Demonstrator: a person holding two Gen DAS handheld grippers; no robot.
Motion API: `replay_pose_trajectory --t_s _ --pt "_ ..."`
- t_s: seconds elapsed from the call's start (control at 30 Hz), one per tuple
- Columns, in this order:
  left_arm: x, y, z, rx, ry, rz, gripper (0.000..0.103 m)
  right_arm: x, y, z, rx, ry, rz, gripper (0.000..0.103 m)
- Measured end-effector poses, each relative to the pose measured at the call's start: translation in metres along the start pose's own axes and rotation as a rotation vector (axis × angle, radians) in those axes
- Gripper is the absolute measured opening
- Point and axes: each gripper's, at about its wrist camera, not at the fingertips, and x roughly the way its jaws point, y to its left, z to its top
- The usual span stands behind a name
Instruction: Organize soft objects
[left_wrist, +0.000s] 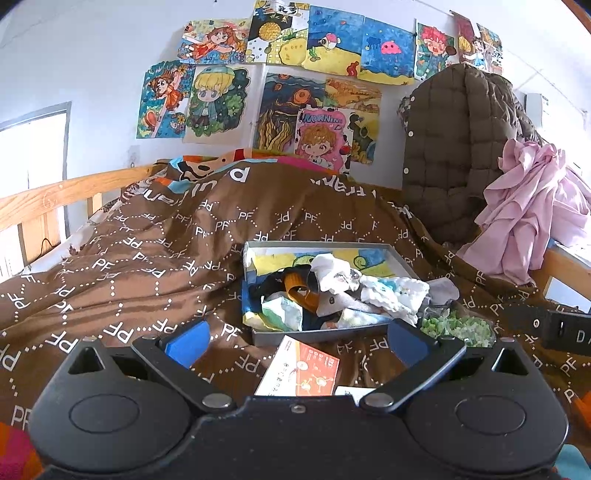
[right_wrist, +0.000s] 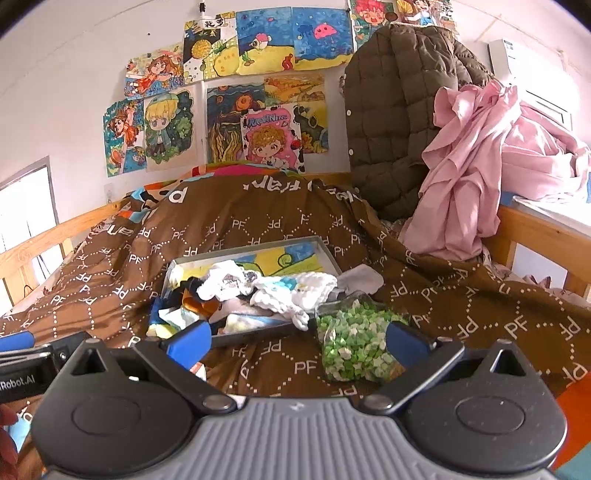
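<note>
A grey shallow box (left_wrist: 321, 334) (right_wrist: 258, 334) lies on the brown quilt, holding several small cloths and socks: white (left_wrist: 391, 291) (right_wrist: 291, 291), orange (left_wrist: 299, 291), dark blue. A clear bag of green and white bits (left_wrist: 458, 326) (right_wrist: 354, 343) lies to the right of the box. My left gripper (left_wrist: 297, 341) is open and empty, just in front of the box. My right gripper (right_wrist: 297, 341) is open and empty, with the bag by its right finger.
A brown PF-patterned quilt (left_wrist: 147, 258) (right_wrist: 480, 306) covers the bed. An orange and white booklet (left_wrist: 299, 369) lies in front of the box. A quilted olive jacket (left_wrist: 450, 147) (right_wrist: 391, 122) and pink cloth (left_wrist: 528, 214) (right_wrist: 465, 166) hang at right. Wooden rails (left_wrist: 55, 195) edge the bed.
</note>
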Motion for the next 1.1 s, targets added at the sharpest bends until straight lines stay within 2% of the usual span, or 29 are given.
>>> replay_pose_trajectory --t_s 0.23,0.53,1.1 --pt "-0.004 -0.002 -0.003 0.012 0.012 0.017 0.102 -0.007 -0.004 -0.008 0.026 0.015 -0.017 0.103" --pt "-0.01 -0.005 -0.012 0.036 0.053 -0.001 0.102 -0.017 -0.01 -0.019 0.055 0.043 -0.031 0.103" --pt "-0.013 -0.012 -0.019 0.046 0.073 -0.007 0.102 -0.022 -0.01 -0.028 0.054 0.062 -0.045 0.103"
